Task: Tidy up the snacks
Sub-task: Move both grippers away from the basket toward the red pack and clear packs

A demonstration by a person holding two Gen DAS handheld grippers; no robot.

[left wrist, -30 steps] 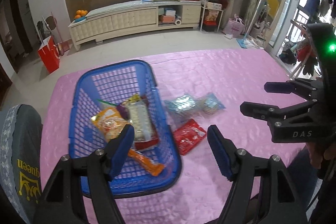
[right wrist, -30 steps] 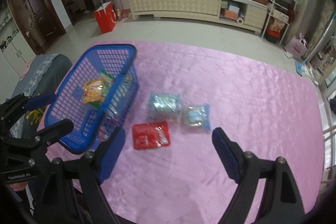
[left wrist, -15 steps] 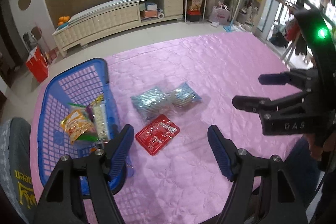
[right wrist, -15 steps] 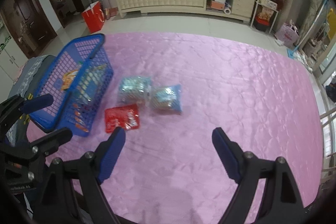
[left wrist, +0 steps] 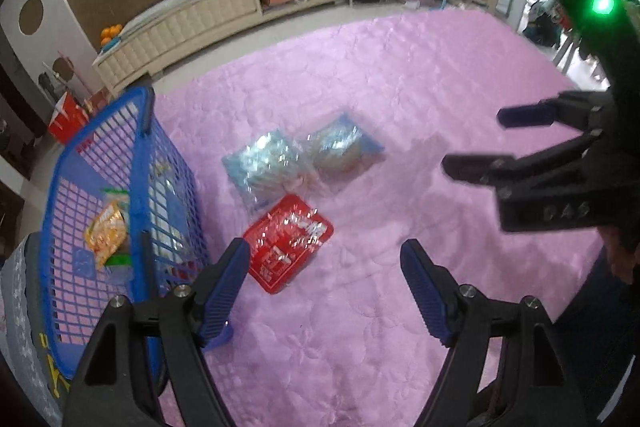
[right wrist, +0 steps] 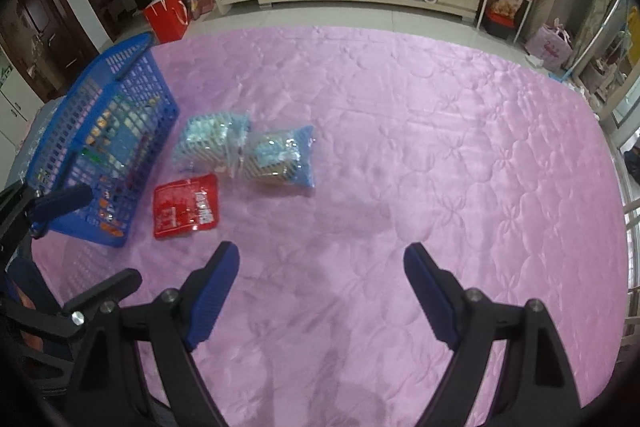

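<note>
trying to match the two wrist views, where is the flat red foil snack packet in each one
Left wrist view: the flat red foil snack packet lies low and centre-left on the pink quilted cloth, just past the left finger.
Right wrist view: the packet lies left of centre, nearer than the two pale blue bags.
Shared landmark: the blue plastic mesh basket, left of the packet in both.
</note>
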